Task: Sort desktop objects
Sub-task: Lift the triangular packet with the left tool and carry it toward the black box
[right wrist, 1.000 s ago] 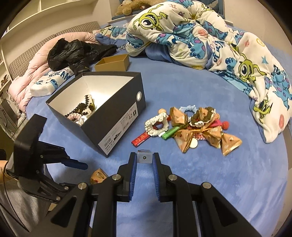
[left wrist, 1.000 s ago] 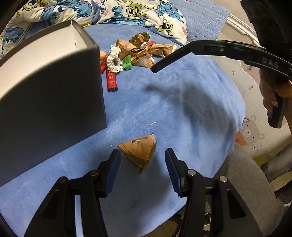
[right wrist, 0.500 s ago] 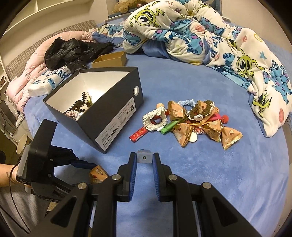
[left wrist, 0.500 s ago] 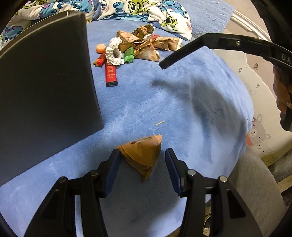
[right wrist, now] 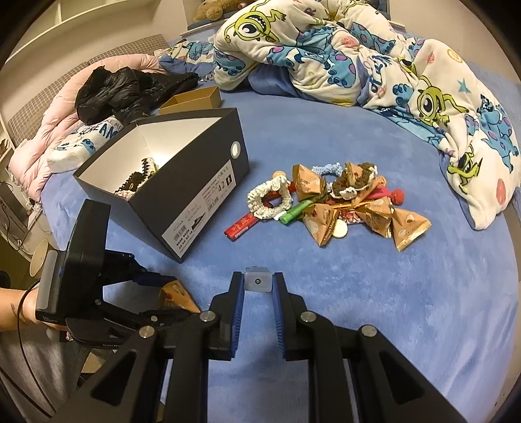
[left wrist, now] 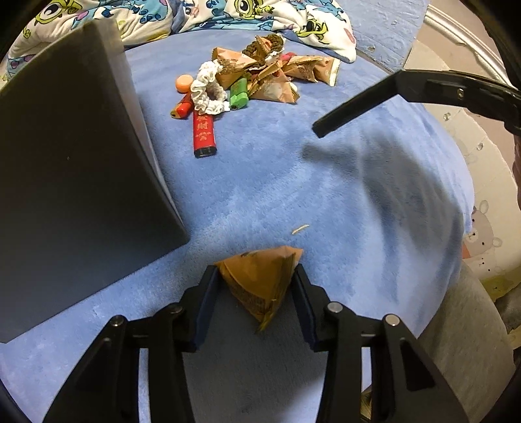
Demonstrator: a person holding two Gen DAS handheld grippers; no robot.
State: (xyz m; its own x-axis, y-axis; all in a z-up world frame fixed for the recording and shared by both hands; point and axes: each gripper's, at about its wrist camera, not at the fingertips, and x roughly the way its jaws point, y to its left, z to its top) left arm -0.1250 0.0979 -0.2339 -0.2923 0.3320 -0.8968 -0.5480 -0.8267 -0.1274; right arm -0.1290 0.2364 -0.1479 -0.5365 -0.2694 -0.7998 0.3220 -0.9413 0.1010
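On the blue plush bed (left wrist: 342, 182), beside the dark open shoebox (right wrist: 182, 195), the left gripper (left wrist: 257, 283) is closing around a brown triangular foil packet (left wrist: 260, 279), while the right gripper (right wrist: 257, 293) is pinching a small silver clip (right wrist: 257, 282).

A cartoon-print quilt (right wrist: 374, 61) lies bunched across the far side of the blue blanket (right wrist: 407, 293) and down its right edge. To the left, a black jacket (right wrist: 127, 88) is heaped on pink bedding (right wrist: 49, 130), with a small open brown cardboard box (right wrist: 195, 97) just beside it. A plush toy (right wrist: 211, 9) sits beyond the quilt. In the left wrist view, a play mat with a bear print (left wrist: 485, 227) shows past the blanket's edge.
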